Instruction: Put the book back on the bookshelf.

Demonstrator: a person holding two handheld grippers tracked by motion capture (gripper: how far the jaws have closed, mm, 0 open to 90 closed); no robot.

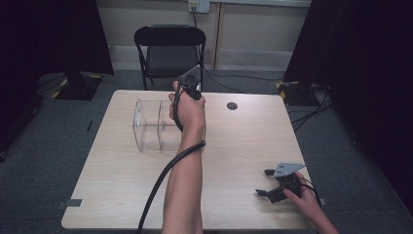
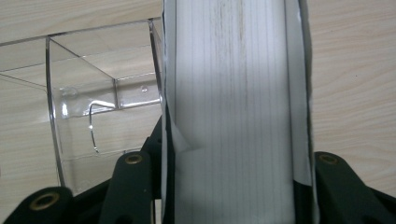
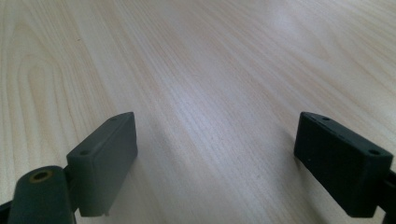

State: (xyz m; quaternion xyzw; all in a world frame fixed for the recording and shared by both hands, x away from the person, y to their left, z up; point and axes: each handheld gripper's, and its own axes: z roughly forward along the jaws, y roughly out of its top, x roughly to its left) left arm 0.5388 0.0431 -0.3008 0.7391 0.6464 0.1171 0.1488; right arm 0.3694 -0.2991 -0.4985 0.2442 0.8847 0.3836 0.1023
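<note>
A person sits at a pale wooden table (image 1: 234, 146) with a hand-held gripper in each hand. The left arm reaches forward over the middle of the table, and the left hand (image 1: 187, 109) holds the left gripper (image 1: 191, 87) raised above a clear plastic box (image 1: 146, 126). The box is open at the top, with a clear divider splitting it into compartments, and it stands on the table toward the far left of centre. From above, the hand and forearm cover the box's right part.

In the left gripper view, a white ribbed object (image 2: 238, 116) with dark edges stands upright between the two black jaws, which press against its sides. What the object is cannot be told from here. It runs up past the top of that view. The clear box (image 2: 93, 102) lies just to the left of it and below, with its rounded corner and inner divider visible; whether the white object touches the box wall cannot be told. A thick black cable (image 1: 165, 175) trails from the gripper back along the forearm.

The right hand (image 1: 307, 200) rests near the front right corner of the table, holding the right gripper (image 1: 267, 183) low over the wood, well apart from the box. Its jaws stand wide apart with nothing between them but bare table surface (image 3: 201, 84).

A black folding chair (image 1: 169, 48) stands beyond the far edge of the table.
</note>
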